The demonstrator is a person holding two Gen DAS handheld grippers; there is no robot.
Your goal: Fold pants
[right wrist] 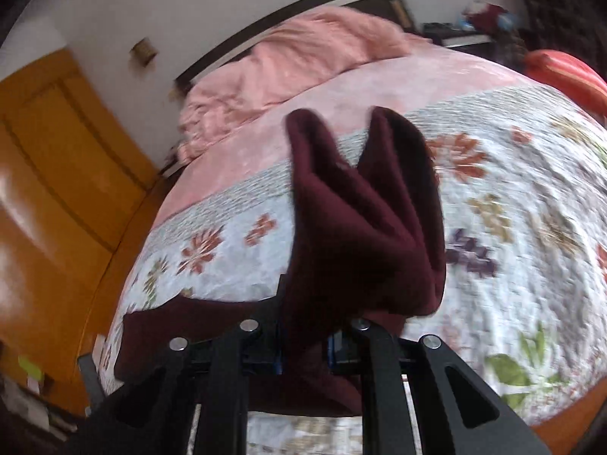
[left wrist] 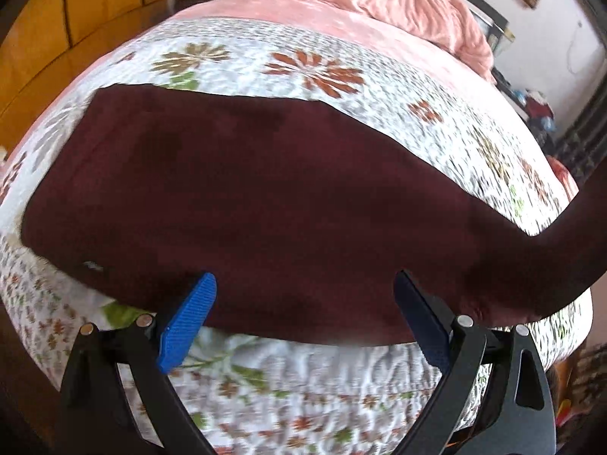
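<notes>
We see the floral bedspread [left wrist: 303,379] with maroon pants [left wrist: 246,197] spread flat on it. Our left gripper [left wrist: 303,295] hangs above them, jaws apart, empty. Our right gripper [right wrist: 303,352] is clamped on a lifted pant end.

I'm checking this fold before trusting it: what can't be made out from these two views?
- Right tongs, right wrist view: pads buried under the bunched maroon pants.
- Pants' far end, left wrist view: the raised strip runs off the right edge.
- Small tag on the pants, left wrist view: too small and blurred to read.
</notes>
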